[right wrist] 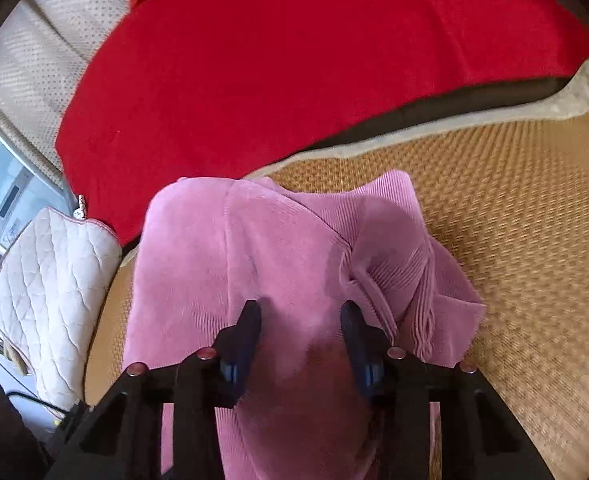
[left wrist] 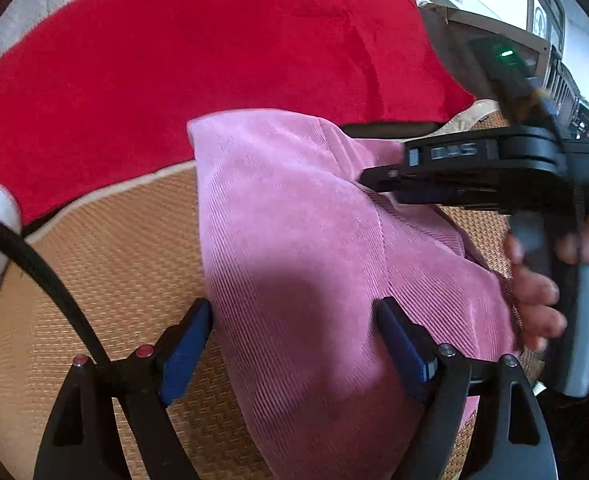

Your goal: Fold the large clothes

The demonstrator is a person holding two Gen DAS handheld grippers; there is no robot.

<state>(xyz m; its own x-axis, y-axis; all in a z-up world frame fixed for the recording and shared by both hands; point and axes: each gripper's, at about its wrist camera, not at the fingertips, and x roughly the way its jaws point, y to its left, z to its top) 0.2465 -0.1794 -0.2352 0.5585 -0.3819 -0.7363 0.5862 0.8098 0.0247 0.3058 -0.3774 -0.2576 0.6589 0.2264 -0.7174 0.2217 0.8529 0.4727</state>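
A pink corduroy garment (left wrist: 314,248) lies bunched on a woven tan mat (left wrist: 114,264), long axis running away toward a red blanket (left wrist: 214,52). Bare mat lies either side. The left gripper (left wrist: 294,320) and right gripper (right wrist: 300,320) both straddle the cloth, fingers apart. No clearly readable labels.

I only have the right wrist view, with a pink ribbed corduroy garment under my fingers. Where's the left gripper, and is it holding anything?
Observer: The left gripper is open over the left edge of the pink ribbed corduroy garment, gripping nothing.
Operator: What lies on its left?
Observer: A black braided cable arcs over the tan woven mat.
Operator: How does my gripper look from there?
Observer: The right gripper points its tips at a raised fold of the garment.
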